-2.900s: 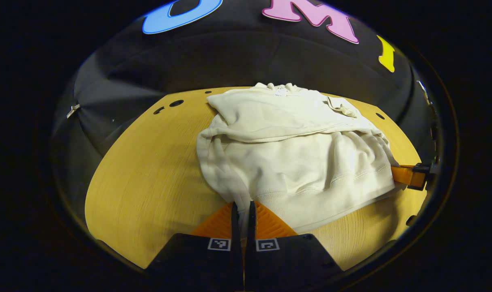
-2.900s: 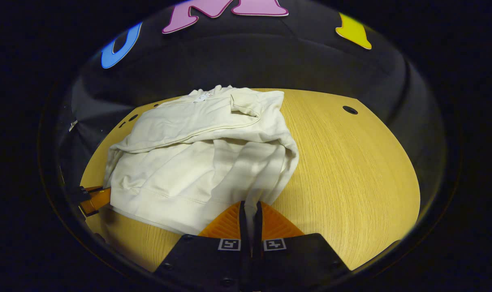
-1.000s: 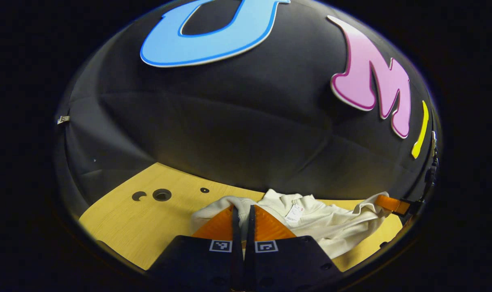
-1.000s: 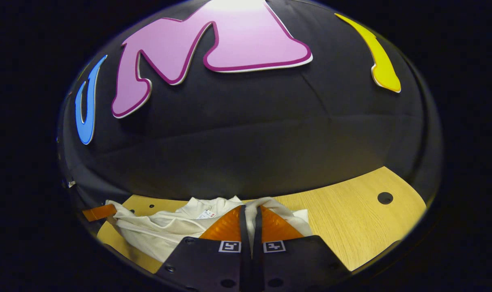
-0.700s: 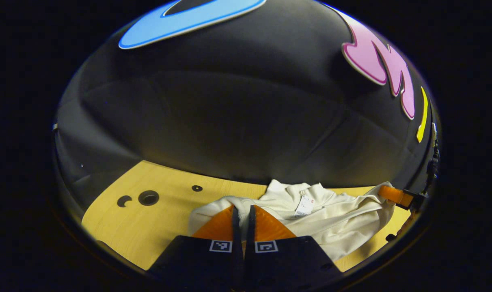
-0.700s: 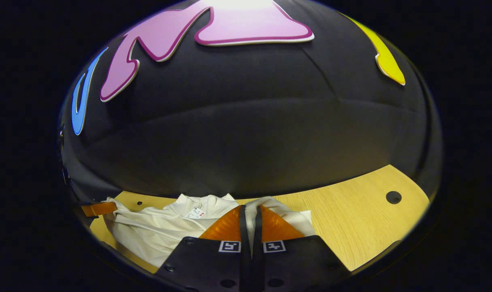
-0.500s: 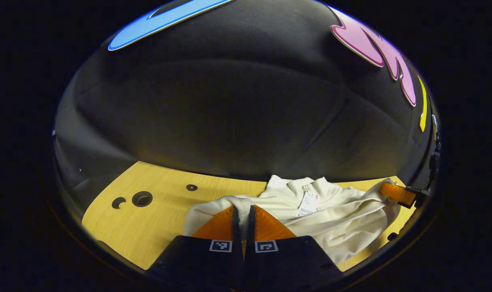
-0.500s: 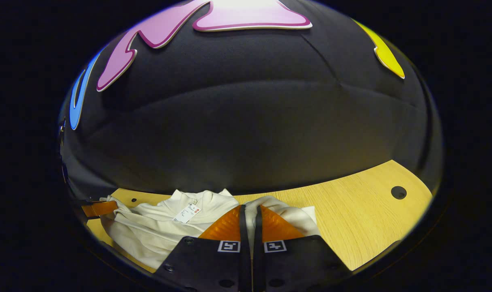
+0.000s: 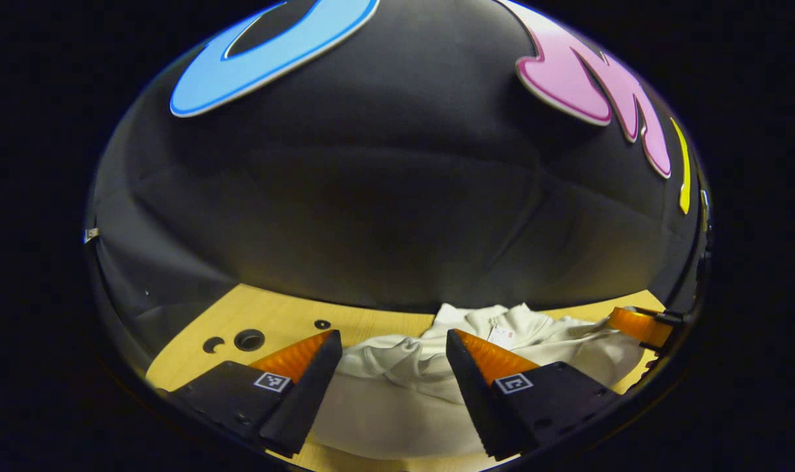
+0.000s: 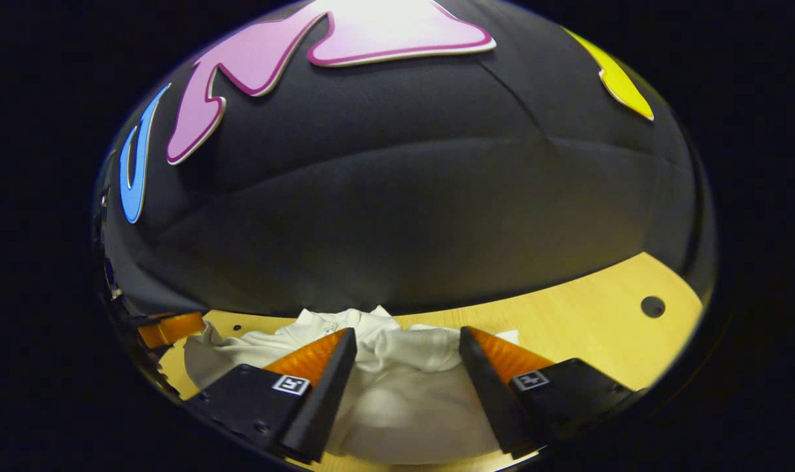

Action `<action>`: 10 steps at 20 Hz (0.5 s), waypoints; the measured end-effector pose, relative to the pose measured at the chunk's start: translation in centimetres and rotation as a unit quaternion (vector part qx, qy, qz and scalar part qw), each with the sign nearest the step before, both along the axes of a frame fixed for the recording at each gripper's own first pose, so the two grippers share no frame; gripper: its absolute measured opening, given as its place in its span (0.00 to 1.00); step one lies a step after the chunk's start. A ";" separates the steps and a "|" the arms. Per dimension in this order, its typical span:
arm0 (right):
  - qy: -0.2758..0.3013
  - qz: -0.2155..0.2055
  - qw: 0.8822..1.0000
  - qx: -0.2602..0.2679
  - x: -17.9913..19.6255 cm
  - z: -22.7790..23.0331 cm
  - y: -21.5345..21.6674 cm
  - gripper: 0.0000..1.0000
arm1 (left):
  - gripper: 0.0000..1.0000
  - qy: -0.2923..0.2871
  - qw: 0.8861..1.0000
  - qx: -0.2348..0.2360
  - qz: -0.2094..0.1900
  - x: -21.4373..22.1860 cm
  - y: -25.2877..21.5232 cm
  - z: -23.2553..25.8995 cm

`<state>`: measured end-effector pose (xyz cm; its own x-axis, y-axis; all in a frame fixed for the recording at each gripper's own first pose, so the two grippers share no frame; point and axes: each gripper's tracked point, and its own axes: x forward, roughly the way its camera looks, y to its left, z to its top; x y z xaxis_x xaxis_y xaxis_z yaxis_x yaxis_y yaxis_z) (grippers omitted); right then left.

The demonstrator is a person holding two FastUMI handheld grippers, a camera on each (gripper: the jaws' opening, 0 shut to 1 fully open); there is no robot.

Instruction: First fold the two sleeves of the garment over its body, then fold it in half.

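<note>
Garment, folded, on table just ahead of and between the spread, empty fingers of left gripper and right gripper; risk: a careless withdrawal snags cloth, undoing fold.

Your left gripper stands with its jaws spread wide over the cream garment, which lies bunched on the wooden desk. Its collar and tag face you. The right gripper sits at the garment's far right edge.
</note>
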<state>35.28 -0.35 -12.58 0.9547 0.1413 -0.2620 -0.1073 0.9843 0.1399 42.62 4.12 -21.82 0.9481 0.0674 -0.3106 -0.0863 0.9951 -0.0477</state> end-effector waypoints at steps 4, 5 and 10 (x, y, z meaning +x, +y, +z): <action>-0.025 0.016 0.999 -0.024 -2.6 4.2 -0.8 0.97 | 0.98 -0.030 0.999 0.023 0.005 -3.3 -0.3 5.9; -0.030 0.015 0.999 -0.034 -3.4 5.1 -1.2 0.97 | 0.98 -0.040 0.999 0.021 0.009 -4.4 -0.5 7.4; -0.054 0.010 0.995 -0.088 -8.5 9.6 -4.5 1.00 | 0.97 -0.088 0.996 -0.010 0.018 -9.9 -1.5 13.9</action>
<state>26.77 -4.83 -3.02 0.9759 0.1216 -0.1813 -0.1321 0.9901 -0.0470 32.74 2.58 -7.93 0.9851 0.0986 -0.1409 -0.1112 0.9901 -0.0852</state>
